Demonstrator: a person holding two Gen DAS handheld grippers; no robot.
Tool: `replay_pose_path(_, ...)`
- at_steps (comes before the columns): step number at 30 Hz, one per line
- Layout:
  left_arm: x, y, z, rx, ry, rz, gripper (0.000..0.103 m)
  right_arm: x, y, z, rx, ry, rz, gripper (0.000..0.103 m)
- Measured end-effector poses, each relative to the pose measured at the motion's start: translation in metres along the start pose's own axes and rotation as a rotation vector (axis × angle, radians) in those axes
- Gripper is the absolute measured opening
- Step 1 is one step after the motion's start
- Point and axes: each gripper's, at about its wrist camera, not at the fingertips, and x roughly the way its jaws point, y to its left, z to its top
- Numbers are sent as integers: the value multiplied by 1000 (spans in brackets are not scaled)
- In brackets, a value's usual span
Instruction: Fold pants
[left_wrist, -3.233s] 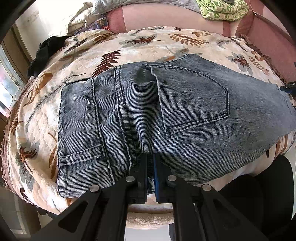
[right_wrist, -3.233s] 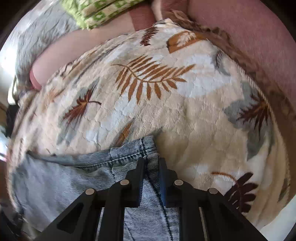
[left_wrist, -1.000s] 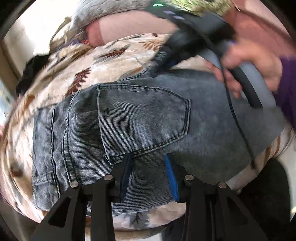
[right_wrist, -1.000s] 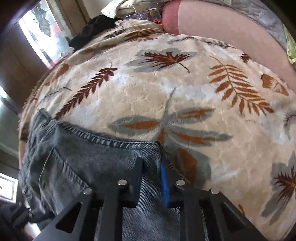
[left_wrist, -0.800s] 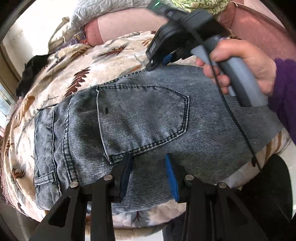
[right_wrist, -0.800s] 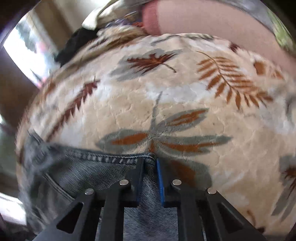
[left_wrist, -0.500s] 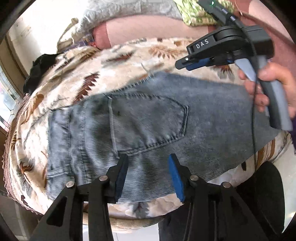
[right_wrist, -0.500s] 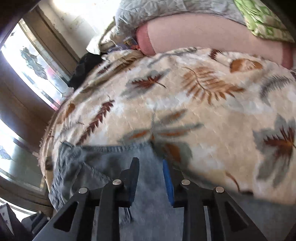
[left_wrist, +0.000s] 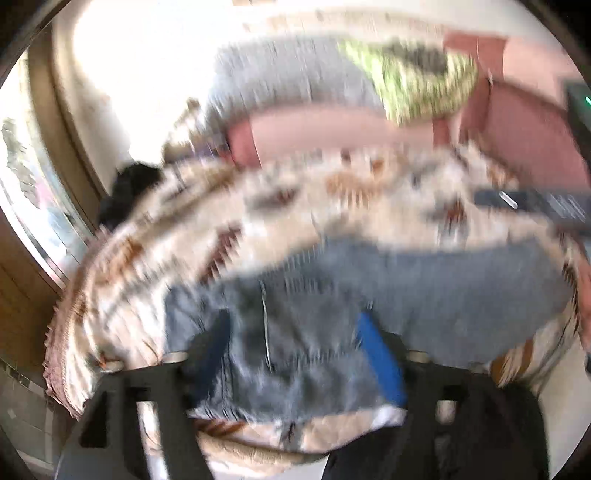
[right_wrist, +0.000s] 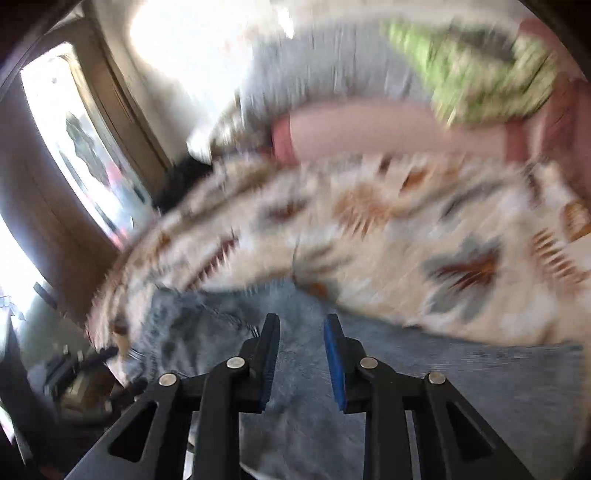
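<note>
Folded blue jeans (left_wrist: 424, 291) lie on the leaf-patterned blanket (left_wrist: 295, 206), blurred by motion in both views. My left gripper (left_wrist: 295, 332) hangs above the jeans with its jaws wide and still opening, nothing pressed between the pads. In the right wrist view the jeans (right_wrist: 424, 376) spread below my right gripper (right_wrist: 301, 332), whose jaws are opening with a clear gap and no cloth in them. The tip of the right gripper (left_wrist: 532, 203) shows at the right edge of the left wrist view, above the blanket.
A pink sofa back (left_wrist: 517, 125) with a grey quilt (left_wrist: 295, 77) and a green patterned cloth (left_wrist: 417, 85) stands behind the blanket. A dark garment (left_wrist: 129, 188) lies at the far left corner. A window (right_wrist: 85, 155) is at the left.
Both grippers let go of the jeans and rose away from them. The left jaws spread much wider; the right jaws opened a little and swung right, out over the blanket.
</note>
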Motion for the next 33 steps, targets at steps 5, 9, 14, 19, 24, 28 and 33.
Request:
replay_pose_path(5,-47,-11,29,3,-167,74,85,-127,11,-24,-49,-283,-104,75)
replay_pose_path(9,-72,-19,40,-2,-214,103,90,-184,8,-46,-18,-385,-189,79)
replay_pose_path(14,-94,-25,51,-18,-252,110,90,-215,-5,-67,45,-421,-282,93)
replay_pose_path(19,-105,-28,55,-30,-267,103,91,-217,-4,-88,14,-406,-357,96)
replay_pose_path(24,-108,-27,56,-46,-262,102,91,-212,3,-96,-30,-406,-388,97)
replay_pose_path(28,-106,-24,50,-54,-258,120,91,-209,4,-97,-23,-411,-377,97)
replay_pose_path(33,-101,-18,45,-77,-234,126,91,-206,6,-102,-35,-409,-406,97)
